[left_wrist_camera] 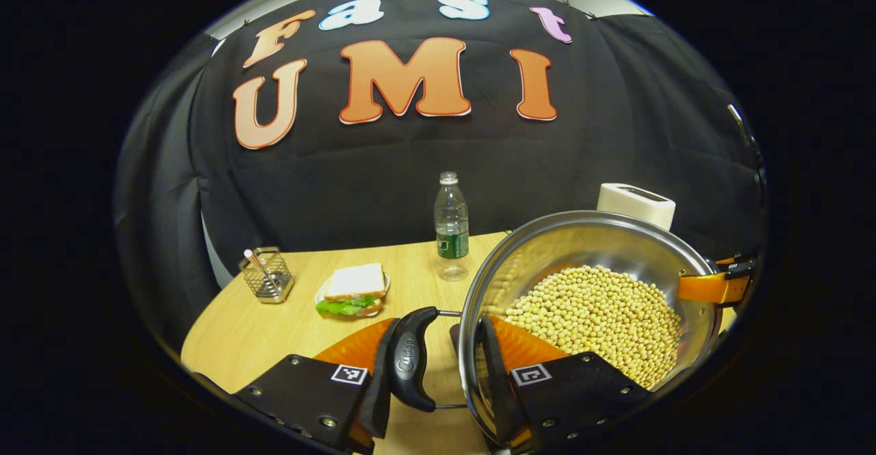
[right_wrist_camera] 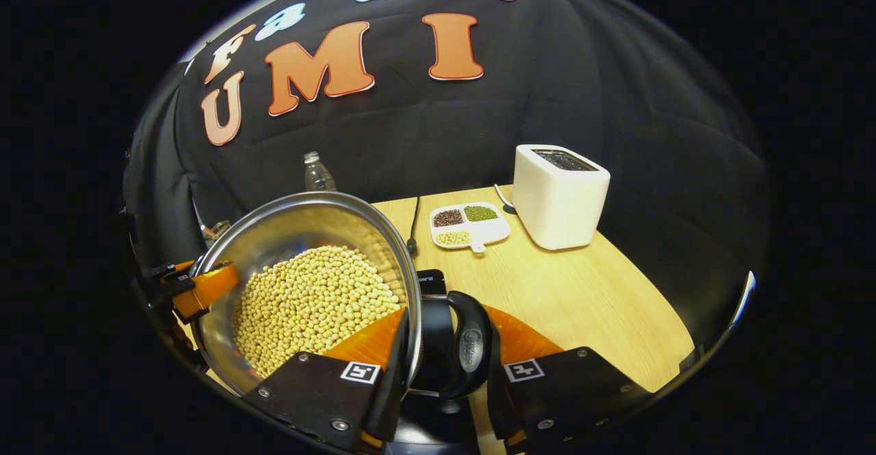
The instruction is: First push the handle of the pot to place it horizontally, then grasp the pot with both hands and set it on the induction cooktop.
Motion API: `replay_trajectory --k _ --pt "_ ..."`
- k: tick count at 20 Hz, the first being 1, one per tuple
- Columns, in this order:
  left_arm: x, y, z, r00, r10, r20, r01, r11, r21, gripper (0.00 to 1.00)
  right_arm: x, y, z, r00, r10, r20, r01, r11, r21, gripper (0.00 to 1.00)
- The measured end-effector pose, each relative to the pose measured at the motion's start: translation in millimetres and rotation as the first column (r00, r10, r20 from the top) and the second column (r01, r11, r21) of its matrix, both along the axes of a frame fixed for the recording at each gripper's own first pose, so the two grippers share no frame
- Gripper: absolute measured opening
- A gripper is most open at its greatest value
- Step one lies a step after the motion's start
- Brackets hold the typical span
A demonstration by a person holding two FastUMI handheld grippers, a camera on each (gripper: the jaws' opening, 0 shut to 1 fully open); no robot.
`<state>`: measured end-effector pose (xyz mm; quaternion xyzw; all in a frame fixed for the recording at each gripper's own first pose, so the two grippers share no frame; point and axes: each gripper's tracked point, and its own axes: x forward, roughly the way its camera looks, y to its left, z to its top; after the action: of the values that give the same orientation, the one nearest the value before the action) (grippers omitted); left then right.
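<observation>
A steel pot (left_wrist_camera: 588,236) full of soybeans (left_wrist_camera: 602,318) is held from both sides. In the left gripper view my left gripper (left_wrist_camera: 438,326) is shut across the pot's black side handle (left_wrist_camera: 410,362), with one finger outside the handle and the other inside the rim. In the right gripper view my right gripper (right_wrist_camera: 446,323) is shut the same way on the opposite handle (right_wrist_camera: 469,352). The pot (right_wrist_camera: 301,219) sits over the black induction cooktop (right_wrist_camera: 431,281); whether it rests on it I cannot tell. Each gripper also shows across the pot in the other's view.
On the wooden table (left_wrist_camera: 260,325) stand a water bottle (left_wrist_camera: 451,226), a sandwich on a plate (left_wrist_camera: 354,289) and a wire holder (left_wrist_camera: 267,276). To the right are a white toaster (right_wrist_camera: 560,195), a divided dish of beans (right_wrist_camera: 467,224) and the cooktop's cable (right_wrist_camera: 414,222).
</observation>
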<state>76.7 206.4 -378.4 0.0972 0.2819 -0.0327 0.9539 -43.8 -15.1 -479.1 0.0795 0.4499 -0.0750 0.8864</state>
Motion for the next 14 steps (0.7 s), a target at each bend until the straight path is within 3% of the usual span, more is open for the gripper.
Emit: replay_trajectory --k 5,14 --pt "-2.3 5.6 20.0 1.000 -0.008 0.000 0.008 1.000 0.007 0.60 2.7 -10.1 -12.3 1.000 -0.016 -0.012 0.017 1.000 0.012 0.51" --pt "1.8 -4.5 7.3 1.000 -0.011 -0.001 0.011 1.000 0.015 0.61 11.6 -12.0 -23.7 1.000 -0.013 -0.023 0.014 1.000 0.027 0.51"
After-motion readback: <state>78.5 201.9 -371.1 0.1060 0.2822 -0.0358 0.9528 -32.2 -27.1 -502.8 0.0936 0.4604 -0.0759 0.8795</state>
